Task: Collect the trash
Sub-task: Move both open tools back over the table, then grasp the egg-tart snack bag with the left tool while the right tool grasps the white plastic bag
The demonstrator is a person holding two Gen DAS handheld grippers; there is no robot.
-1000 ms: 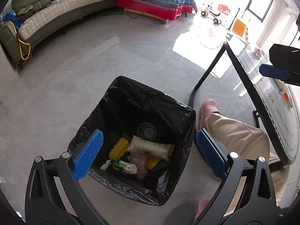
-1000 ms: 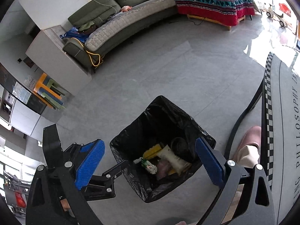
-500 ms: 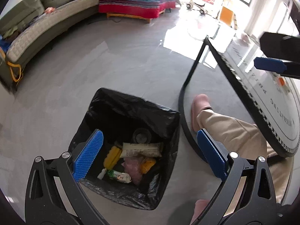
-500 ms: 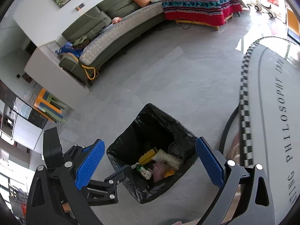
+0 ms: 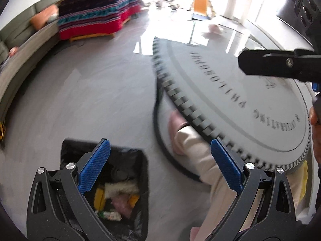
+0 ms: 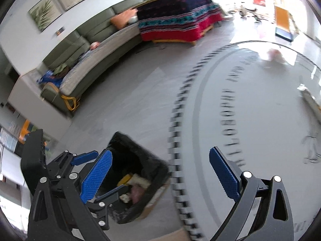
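A bin lined with a black bag [image 5: 138,172] stands on the grey floor, with several wrappers and yellow bits [image 5: 118,198] inside; it also shows in the right wrist view [image 6: 140,154]. My left gripper [image 5: 158,170] is open and empty, above the floor between the bin and the round table [image 5: 230,92]. My right gripper [image 6: 160,172] is open and empty over the table's edge [image 6: 176,120]. A pale wrapper [image 6: 309,98] lies on the table at the right, and a pink crumpled item [image 6: 274,55] at its far side. The view is blurred.
A grey sofa [image 6: 96,56] and a bed with a red patterned cover [image 6: 176,20] line the far side. The person's leg in beige trousers and a pink slipper [image 5: 176,124] sit under the table edge. The left gripper's body [image 6: 60,168] shows beside the bin.
Both grippers have swung up and right, away from the bin and toward the round table. The bin has slid to the lower left of both views. Both stay open.
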